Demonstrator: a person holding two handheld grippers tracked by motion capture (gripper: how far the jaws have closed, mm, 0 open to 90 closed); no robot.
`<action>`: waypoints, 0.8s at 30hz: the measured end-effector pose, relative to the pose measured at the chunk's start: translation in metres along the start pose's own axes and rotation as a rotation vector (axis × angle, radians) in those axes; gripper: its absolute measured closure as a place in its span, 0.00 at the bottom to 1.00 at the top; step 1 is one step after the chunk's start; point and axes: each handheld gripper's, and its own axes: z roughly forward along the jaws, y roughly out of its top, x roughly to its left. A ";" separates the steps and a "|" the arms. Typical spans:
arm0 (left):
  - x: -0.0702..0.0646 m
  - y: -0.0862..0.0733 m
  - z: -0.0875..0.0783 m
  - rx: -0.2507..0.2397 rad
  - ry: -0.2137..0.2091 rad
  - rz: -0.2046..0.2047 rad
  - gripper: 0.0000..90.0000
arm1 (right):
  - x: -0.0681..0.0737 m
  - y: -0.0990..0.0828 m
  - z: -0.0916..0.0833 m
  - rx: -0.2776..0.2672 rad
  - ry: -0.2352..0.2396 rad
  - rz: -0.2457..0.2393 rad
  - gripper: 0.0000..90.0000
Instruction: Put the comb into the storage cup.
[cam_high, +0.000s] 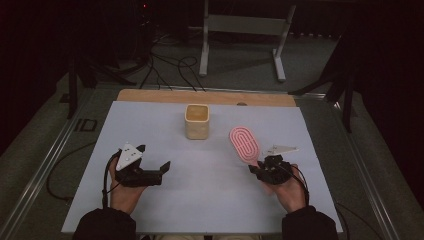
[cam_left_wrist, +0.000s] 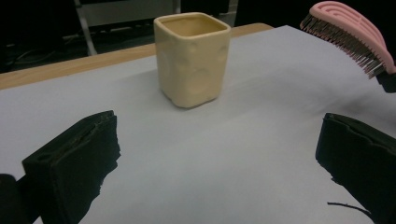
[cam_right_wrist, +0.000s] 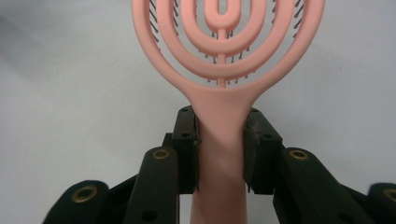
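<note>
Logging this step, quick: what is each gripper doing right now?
Left gripper: open, empty.
Right gripper: closed on the pink hairbrush by its handle.

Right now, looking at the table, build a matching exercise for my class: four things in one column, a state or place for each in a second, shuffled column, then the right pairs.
Column one:
1. cup
2. brush
3. left gripper
4. right gripper

Column two:
A. shut on a pink handle
B. open, nothing between its jaws
C. upright, mid-table near the far edge
D. held off the sheet, bristles facing down

Pairs: 1-C, 2-D, 3-B, 4-A
</note>
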 end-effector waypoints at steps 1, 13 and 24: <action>0.000 0.000 0.000 0.000 0.000 0.000 0.00 | 0.000 0.000 0.000 0.000 0.000 0.000 0.78; -0.010 0.011 0.017 0.010 -0.046 0.004 0.00 | 0.006 0.003 0.000 -0.015 0.019 -0.004 0.78; -0.022 0.019 0.032 0.020 -0.089 0.015 0.00 | 0.011 0.005 -0.001 -0.029 0.028 -0.007 0.78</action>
